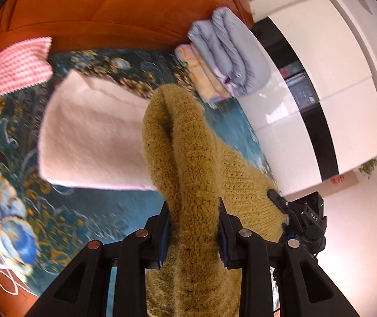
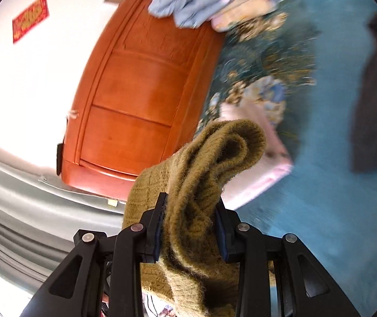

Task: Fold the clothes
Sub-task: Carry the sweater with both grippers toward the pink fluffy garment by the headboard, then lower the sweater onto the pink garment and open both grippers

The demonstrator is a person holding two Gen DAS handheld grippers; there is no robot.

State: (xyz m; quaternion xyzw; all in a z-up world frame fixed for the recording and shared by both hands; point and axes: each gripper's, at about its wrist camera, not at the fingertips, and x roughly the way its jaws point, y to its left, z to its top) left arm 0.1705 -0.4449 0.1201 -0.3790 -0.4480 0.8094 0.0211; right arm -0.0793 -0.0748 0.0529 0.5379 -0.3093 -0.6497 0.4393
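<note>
An olive-yellow knitted sweater (image 1: 191, 163) hangs bunched between both grippers, lifted above a bed with a teal floral cover (image 1: 104, 211). My left gripper (image 1: 193, 208) is shut on a thick fold of the sweater. My right gripper (image 2: 191, 203) is shut on another fold of the same sweater (image 2: 209, 163); it also shows at the right of the left wrist view (image 1: 304, 219). A folded pale pink garment (image 1: 90, 137) lies flat on the bed below the sweater, and shows in the right wrist view (image 2: 257, 174).
A stack of folded clothes, grey-blue on top (image 1: 228, 52), sits by the orange wooden headboard (image 1: 109, 8). A pink checked pillow (image 1: 14, 68) lies at the left. A dark garment (image 2: 376, 100) lies on the bed. White wardrobe doors (image 1: 333, 84) stand at the right.
</note>
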